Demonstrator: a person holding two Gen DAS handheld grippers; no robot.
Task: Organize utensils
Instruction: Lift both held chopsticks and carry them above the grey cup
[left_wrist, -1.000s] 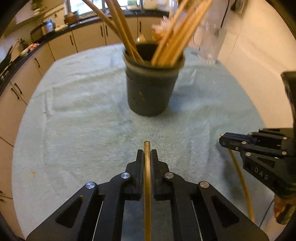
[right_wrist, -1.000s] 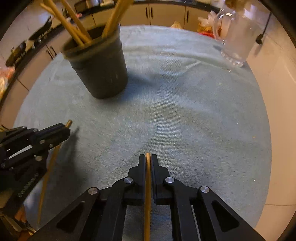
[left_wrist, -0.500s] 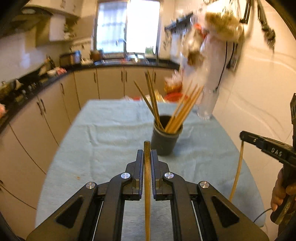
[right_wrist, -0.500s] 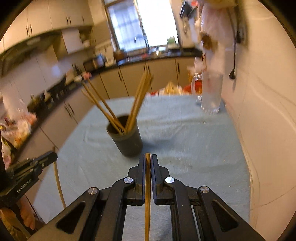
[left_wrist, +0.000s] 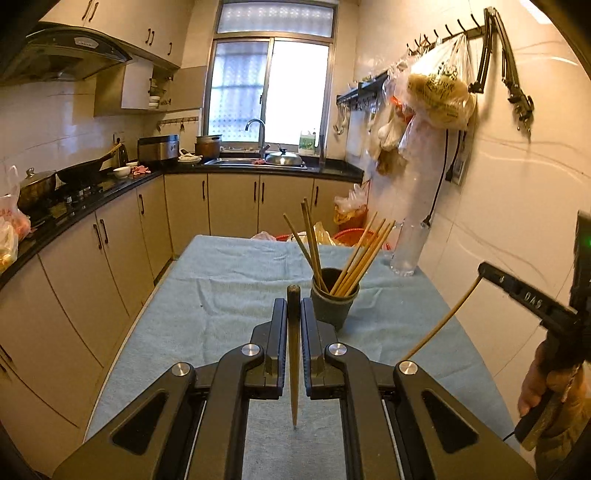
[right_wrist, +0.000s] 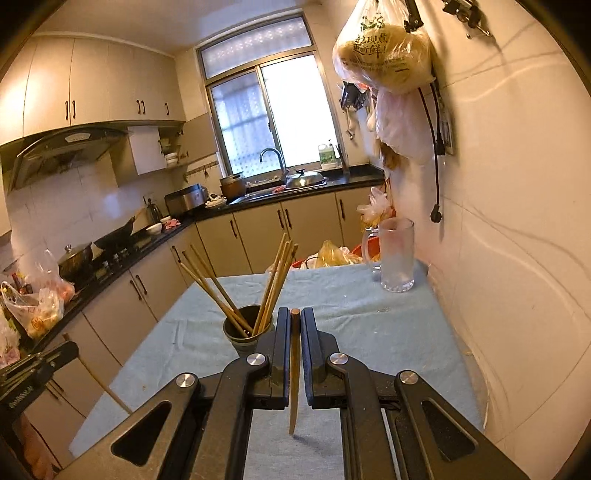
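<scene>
A dark cup holding several wooden chopsticks stands on the blue towel. It also shows in the right wrist view. My left gripper is shut on one chopstick, held above the towel behind the cup. My right gripper is shut on another chopstick. Each gripper shows in the other's view, the right one with its chopstick hanging down, the left one likewise.
A clear glass mug stands at the table's far right by the tiled wall. Cabinets and a black counter run along the left. Plastic bags hang on the wall.
Both grippers have lifted away from the towel and pulled back, each still holding its chopstick. The cup now looks smaller and farther off.
</scene>
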